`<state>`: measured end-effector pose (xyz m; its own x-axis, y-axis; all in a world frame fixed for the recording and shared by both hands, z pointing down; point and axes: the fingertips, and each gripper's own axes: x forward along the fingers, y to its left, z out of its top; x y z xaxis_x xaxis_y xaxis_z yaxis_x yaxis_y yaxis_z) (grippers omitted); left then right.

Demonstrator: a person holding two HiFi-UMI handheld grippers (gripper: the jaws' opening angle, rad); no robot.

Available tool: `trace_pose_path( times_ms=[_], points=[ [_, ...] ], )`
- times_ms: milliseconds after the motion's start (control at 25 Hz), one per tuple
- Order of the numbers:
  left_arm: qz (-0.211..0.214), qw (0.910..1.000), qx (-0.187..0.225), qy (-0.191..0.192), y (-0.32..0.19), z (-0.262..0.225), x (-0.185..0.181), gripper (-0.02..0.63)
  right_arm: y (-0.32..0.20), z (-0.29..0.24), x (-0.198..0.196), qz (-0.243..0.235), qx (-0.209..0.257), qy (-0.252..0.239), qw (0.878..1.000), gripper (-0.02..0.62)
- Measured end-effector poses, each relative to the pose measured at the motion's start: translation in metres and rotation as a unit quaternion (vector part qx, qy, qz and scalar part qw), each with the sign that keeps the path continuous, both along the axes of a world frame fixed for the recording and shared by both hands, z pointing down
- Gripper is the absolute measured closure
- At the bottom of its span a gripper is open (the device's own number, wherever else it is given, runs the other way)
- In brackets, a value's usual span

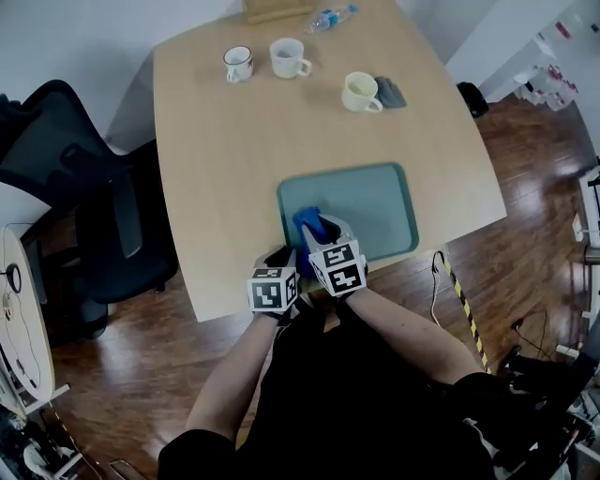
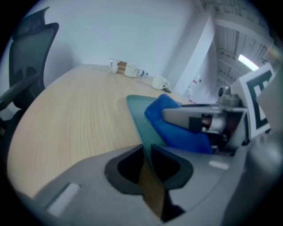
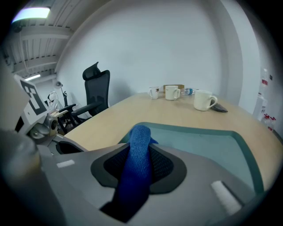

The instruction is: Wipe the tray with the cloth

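Observation:
A teal tray lies near the front edge of the wooden table. My left gripper is at the tray's near left corner; in the left gripper view the tray's rim runs down between the jaws, which pinch it. My right gripper is shut on a blue cloth over the tray's left part. In the right gripper view the cloth stands bunched between the jaws, with the tray's floor beyond. The left gripper view shows the cloth too, under the right gripper's body.
Three mugs stand at the table's far end, with a dark folded thing beside the right one and a water bottle behind. A black office chair stands left of the table.

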<state>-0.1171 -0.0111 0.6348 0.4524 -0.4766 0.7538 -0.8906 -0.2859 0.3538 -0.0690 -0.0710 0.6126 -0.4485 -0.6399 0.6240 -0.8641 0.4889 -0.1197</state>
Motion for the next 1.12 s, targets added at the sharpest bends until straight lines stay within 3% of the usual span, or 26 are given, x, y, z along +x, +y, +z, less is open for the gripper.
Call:
trace_pose_path(
  times_ms=[160,360,560,720,880,1000,1120],
  points=[
    [0.01,0.9999,0.005,-0.008,-0.001,-0.001,-0.001,0.545,-0.022,-0.028,0.076,0.05,0.011,-0.001,0.999,0.48],
    [0.003,1.0,0.003,-0.009,0.001,-0.003,-0.003,0.545,-0.042,-0.051,0.216,0.105,0.034,0.014,0.994,0.48],
    [-0.076,0.9962,0.043,0.003,0.009,-0.029,-0.026,0.565,-0.058,-0.055,0.321,0.133,0.023,0.01,0.991,0.48],
    [-0.117,0.9911,0.064,0.006,0.034,-0.05,-0.028,0.565,-0.071,-0.044,0.357,0.108,0.024,0.03,0.993,0.48],
    [-0.147,0.9871,0.063,0.001,0.065,-0.059,-0.01,0.563,-0.077,-0.019,0.367,0.079,0.005,0.049,0.996,0.473],
    [-0.144,0.9859,0.084,-0.015,0.079,-0.074,0.014,0.563,-0.08,0.003,0.367,0.072,-0.022,0.042,0.996,0.433],
    [-0.122,0.9858,0.11,-0.037,0.089,-0.093,0.036,0.563,-0.081,0.001,0.371,0.095,-0.01,0.002,0.995,0.388]
  ],
)
